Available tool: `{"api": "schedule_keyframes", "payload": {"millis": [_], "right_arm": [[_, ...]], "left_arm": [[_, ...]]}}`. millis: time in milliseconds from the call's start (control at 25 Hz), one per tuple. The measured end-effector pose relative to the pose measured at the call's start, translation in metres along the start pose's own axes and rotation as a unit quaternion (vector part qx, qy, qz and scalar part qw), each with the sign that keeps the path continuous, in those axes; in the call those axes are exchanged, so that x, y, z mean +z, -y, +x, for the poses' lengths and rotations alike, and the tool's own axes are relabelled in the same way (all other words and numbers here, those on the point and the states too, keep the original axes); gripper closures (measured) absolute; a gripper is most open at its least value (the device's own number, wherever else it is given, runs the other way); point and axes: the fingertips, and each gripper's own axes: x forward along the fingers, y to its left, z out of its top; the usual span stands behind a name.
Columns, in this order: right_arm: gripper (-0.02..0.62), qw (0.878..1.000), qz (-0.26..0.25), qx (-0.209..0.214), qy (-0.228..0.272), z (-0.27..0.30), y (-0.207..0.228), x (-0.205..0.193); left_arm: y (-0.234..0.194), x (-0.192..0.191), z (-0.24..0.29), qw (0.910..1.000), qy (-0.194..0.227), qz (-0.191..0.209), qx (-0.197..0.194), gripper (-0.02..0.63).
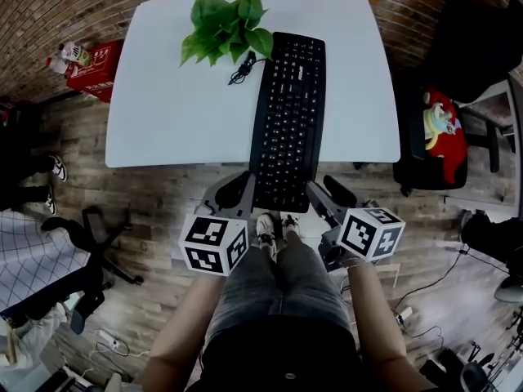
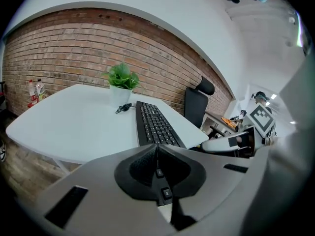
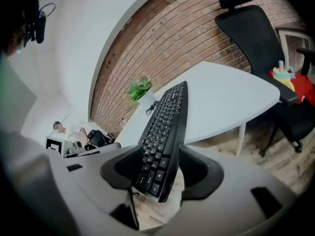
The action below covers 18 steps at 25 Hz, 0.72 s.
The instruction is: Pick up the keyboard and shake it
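Left claw [image 2: 158, 168]: pinched together on keyboard [image 1: 286, 113] near end.
Right claw [image 3: 162, 173]: spread, keyboard between pads, not clamped.
Keyboard: overhangs table [image 1: 172, 113] edge.

in left gripper view, the tool [image 2: 158, 149] hides the keyboard's [image 2: 153, 124] near end.

Between the jaws of the right gripper [image 3: 161, 154], the keyboard [image 3: 165, 132] is showing matt plastic; beyond them the counter [image 3: 221, 97] is looking smooth, the wall [image 3: 162, 43] rough brick.
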Motion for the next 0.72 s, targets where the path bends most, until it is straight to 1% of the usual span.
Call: {"api": "schedule_keyframes", "payload": {"millis": [120, 200, 360, 520, 640, 720], "right_arm": [[0.364, 0.999, 0.038, 0.017, -0.008, 0.008, 0.008, -0.011], [0.352, 0.998, 0.048, 0.024, -0.012, 0.014, 0.013, -0.016], [0.342, 0.997, 0.068, 0.047, -0.001, 0.024, 0.017, -0.018], [0.336, 0.992, 0.091, 0.088, -0.017, 0.037, 0.012, -0.028], [0.334, 0.984, 0.119, 0.128, -0.023, 0.047, 0.006, -0.031], [0.334, 0.979, 0.137, 0.152, -0.028, 0.052, 0.002, -0.034]], "left_arm": [[-0.002, -0.002, 0.003, 1.0, -0.002, -0.002, -0.003, 0.588], [-0.004, -0.003, 0.005, 1.0, -0.003, 0.004, -0.004, 0.588], [-0.01, -0.001, 0.005, 0.9999, -0.002, 0.013, 0.0, 0.588], [-0.014, -0.001, 0.005, 1.0, 0.003, 0.004, 0.001, 0.588], [-0.014, -0.002, 0.007, 1.0, 0.004, -0.005, -0.002, 0.588], [-0.014, -0.003, 0.008, 1.0, 0.003, -0.004, -0.002, 0.588]]}}
